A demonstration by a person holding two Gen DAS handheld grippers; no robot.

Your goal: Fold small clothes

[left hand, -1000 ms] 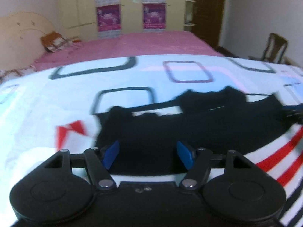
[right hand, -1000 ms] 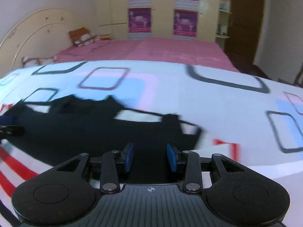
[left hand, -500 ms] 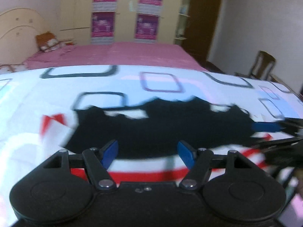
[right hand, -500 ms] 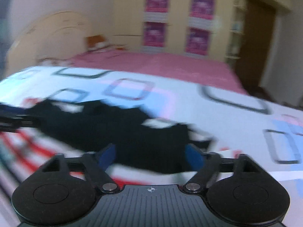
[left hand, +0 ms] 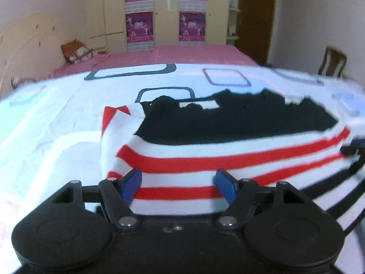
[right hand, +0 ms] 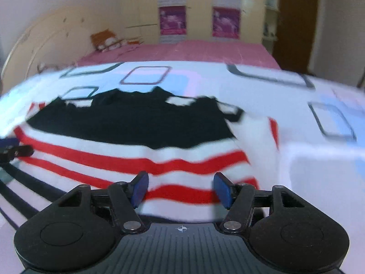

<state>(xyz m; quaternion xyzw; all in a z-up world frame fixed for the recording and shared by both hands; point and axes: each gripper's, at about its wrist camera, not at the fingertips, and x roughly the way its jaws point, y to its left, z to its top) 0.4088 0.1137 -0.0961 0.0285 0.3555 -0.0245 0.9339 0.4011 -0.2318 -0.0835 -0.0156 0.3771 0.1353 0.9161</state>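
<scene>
**Both claws released over a striped shirt**

The left claw (left hand: 179, 186) is spread wide, its blue pads (left hand: 133, 183) apart with nothing between them. Just ahead of it and under its tips lies the shirt (left hand: 205, 157), spread on the bed (left hand: 57, 123): white cloth with red stripes nearest the claw, a black part (left hand: 239, 121) farther ahead. To the claw's left the shirt's edge stands up in a soft fold with a red-trimmed sleeve tip beyond it. Far to its right, at the shirt's side, the other claw's dark tip (left hand: 352, 149) shows, blurred.

The right claw (right hand: 181, 188) is likewise released, pads (right hand: 222, 188) wide and holding nothing. The shirt (right hand: 159, 159) sits directly ahead and slightly to its left, red stripes close, the black part (right hand: 136, 121) beyond. A sleeve with a red edge trails off ahead to its right. At the far left the left claw's tip (right hand: 13, 150) rests near the shirt's edge. Whether either claw touches the cloth cannot be told.
</scene>
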